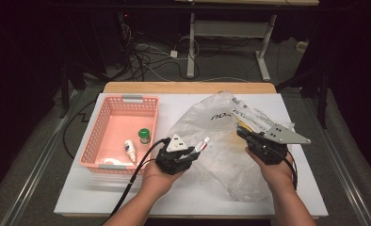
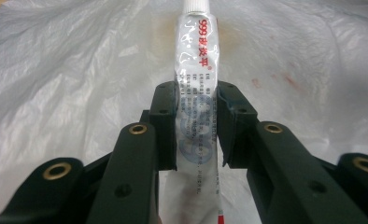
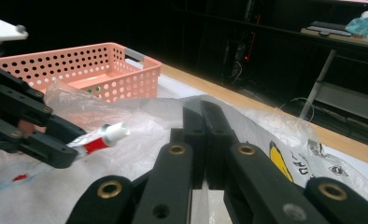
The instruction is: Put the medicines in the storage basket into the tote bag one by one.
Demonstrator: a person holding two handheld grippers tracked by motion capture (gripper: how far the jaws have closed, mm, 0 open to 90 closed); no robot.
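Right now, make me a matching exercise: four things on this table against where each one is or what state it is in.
Things:
1. ointment tube
2. plastic bag
3. green-capped bottle
4. white dropper bottle

Places or states:
A. lying on its side in the pink basket
B. clamped between the left tongs
C. pinched by the shut right tongs
D. standing upright in the pink basket

Pairs: 1-B, 2-C, 3-D, 4-A
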